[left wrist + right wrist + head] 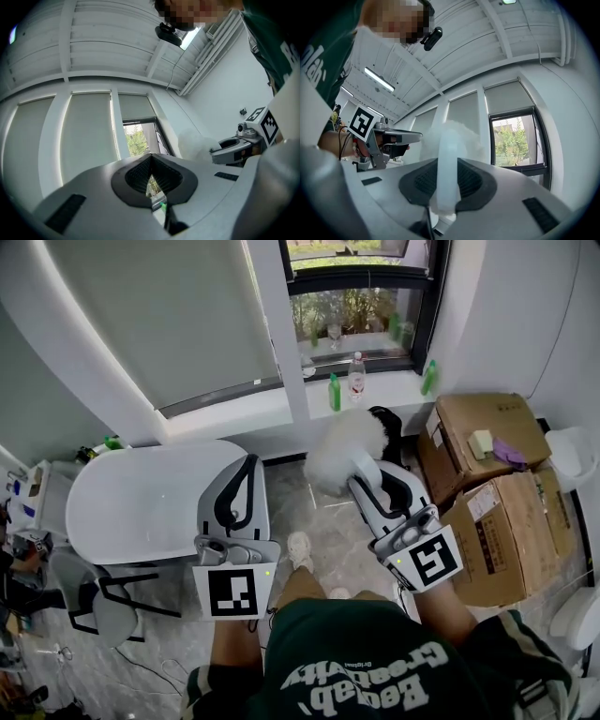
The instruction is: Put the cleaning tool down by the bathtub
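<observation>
Gripping the cleaning tool point(343, 452) by its white handle, the right gripper point(448, 180) is clenched on it. The fluffy head is held above the floor point(314, 517), near the bathtub point(131, 507). The left gripper point(151, 174) is closed, nothing held.

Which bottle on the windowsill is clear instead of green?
The clear bottle with a red label, standing between the left green bottle and the right green bottle.
</observation>
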A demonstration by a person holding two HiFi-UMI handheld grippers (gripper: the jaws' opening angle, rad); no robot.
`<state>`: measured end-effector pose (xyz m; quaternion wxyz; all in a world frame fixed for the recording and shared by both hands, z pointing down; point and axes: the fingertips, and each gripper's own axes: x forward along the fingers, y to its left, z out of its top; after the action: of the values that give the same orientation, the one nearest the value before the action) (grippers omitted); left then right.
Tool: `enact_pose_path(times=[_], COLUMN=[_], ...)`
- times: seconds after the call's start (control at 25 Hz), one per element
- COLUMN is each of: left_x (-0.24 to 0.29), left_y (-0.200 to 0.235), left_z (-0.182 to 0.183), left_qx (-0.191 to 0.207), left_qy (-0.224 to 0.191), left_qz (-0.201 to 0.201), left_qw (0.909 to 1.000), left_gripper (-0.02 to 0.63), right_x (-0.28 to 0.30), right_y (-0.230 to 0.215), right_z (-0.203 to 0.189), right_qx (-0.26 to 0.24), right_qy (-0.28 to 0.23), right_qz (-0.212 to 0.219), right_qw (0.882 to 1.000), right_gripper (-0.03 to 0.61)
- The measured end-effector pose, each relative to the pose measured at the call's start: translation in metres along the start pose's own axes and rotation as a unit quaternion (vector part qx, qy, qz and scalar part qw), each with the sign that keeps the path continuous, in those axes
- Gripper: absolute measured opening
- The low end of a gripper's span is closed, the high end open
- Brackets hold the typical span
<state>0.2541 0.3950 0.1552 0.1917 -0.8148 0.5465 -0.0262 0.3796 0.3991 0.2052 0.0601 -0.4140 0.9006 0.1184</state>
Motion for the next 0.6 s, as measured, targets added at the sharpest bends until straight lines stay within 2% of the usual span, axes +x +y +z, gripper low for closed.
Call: enact_pose_path(times=[0.24,0.6], left_x=[0.018,0.055], left_y=[0.007,0.04], left_z=[-0.009,-0.034], left_qx=[-0.003,-0.013], left_qy=[-0.001,-0.006], left_qz=[-0.003,0.0], left_qw=[1.0,0.9999], left_gripper=[0.003,0.003], right_x=[0.019,0.065], right_y=[-0.014,-0.027], right_z=[-0.002,-0.019], right_qx=[-0.003,-0.016], right_qy=[-0.005,0.0], right_qz=[-0.003,0.003], right_qw=[1.0,1.0], right_gripper=[0.092,0.092])
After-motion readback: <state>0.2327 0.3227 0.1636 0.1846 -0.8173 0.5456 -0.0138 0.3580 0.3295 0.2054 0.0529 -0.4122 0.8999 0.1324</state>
